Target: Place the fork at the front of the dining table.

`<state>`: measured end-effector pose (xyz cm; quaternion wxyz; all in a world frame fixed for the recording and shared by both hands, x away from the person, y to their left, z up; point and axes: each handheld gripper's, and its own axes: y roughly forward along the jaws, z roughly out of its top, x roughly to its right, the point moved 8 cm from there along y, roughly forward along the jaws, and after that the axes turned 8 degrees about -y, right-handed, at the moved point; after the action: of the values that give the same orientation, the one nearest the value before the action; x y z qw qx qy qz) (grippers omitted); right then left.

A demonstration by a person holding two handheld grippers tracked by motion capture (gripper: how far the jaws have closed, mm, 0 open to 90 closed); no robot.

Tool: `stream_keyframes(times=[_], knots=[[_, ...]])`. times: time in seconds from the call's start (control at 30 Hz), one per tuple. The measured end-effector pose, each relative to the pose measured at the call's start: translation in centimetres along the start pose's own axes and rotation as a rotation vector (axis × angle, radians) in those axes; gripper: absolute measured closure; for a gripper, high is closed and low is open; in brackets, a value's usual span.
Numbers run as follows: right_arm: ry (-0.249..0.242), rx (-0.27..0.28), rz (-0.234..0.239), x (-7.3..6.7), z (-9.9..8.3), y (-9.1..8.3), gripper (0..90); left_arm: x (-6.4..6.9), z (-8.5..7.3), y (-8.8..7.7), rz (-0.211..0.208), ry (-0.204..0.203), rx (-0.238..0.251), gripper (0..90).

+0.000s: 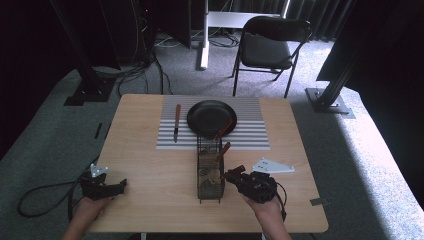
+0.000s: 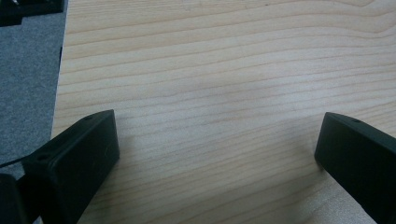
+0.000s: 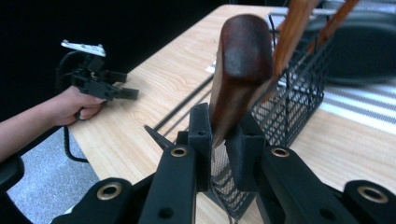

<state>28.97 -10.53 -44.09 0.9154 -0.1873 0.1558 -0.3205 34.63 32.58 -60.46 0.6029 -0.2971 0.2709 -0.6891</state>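
**Bright tabletop, black surround**

Soft light fell from the right onto the pale wooden table (image 1: 150,200), leaving the background nearly black. The dark reddish wooden handle (image 3: 240,70) loomed blurred and close; the black round pan (image 3: 369,46) behind was out of focus.

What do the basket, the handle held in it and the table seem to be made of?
Basket: black wire mesh, probably coated metal, judging by its thin open grid.
Handle: dark brown wood, glossy, with faint grain.
Table: pale wood or wood-look laminate, matt, with long grain lines.
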Motion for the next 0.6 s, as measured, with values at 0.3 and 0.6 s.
stream_keyframes(times=[0.3, 0.6], knots=[[-0.032, 0.050, -0.010, -0.2, 2.4, -2.2, 80.9, 0.0, 0.0, 0.0, 0.000, 0.000, 0.000, 0.0], [-0.046, 0.149, -0.039, 0.1, 5.3, -6.3, 80.8, 0.0, 0.0, 0.0, 0.000, 0.000, 0.000, 0.0]])
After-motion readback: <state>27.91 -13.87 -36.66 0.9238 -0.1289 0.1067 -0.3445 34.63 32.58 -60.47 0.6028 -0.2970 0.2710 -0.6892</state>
